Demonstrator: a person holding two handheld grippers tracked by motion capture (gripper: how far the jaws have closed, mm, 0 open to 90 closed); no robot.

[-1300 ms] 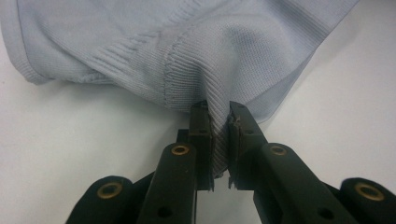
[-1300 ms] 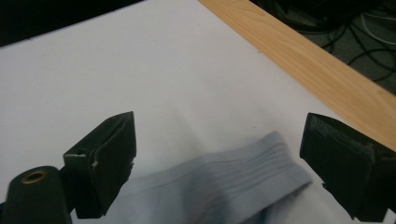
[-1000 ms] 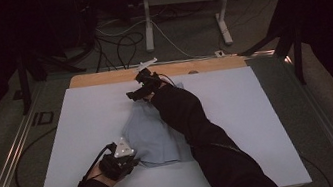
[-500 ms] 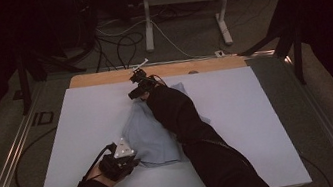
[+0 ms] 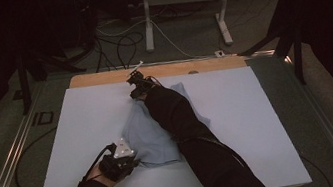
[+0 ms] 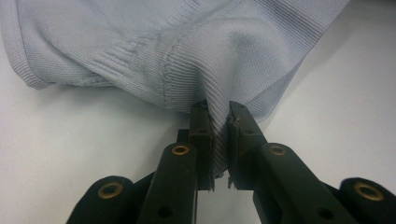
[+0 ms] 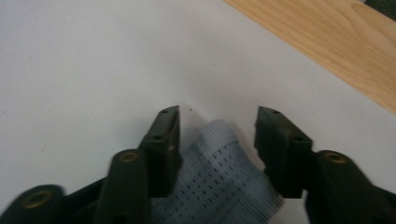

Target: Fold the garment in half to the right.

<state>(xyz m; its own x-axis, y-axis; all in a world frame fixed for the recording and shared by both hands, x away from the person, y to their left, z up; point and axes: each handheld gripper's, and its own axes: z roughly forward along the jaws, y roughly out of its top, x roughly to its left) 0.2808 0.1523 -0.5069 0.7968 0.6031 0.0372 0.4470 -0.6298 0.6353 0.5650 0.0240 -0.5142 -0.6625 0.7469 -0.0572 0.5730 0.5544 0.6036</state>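
Nearest the person's edge of the white-topped counter point(image 5: 83, 127), the left claw point(image 5: 132, 163) lies low on the surface, gripped by a dark-sleeved hand with its cable looping away to the side. Its two black jaws are pressed together on a fold of the pale blue ribbed knit garment point(image 5: 148, 137), and the left gripper view shows the fabric point(image 6: 187, 51) bunched and drawn down into the narrow slot between the pads, with a stitched seam running just above them. The garment lies crumpled around the middle of the counter, its near corner at that claw and the rest reaching away from the person; the right forearm in a black sleeve lies across it. At the cloth's far end, the right claw point(image 5: 136, 92) points down close to the surface. Its jaws have just been closing and stand partly spread, with a perforated strip of the garment point(image 7: 219, 172) between them; the pads do not yet press on it. Beyond it runs the light wooden strip point(image 5: 101, 78) along the counter's far edge.
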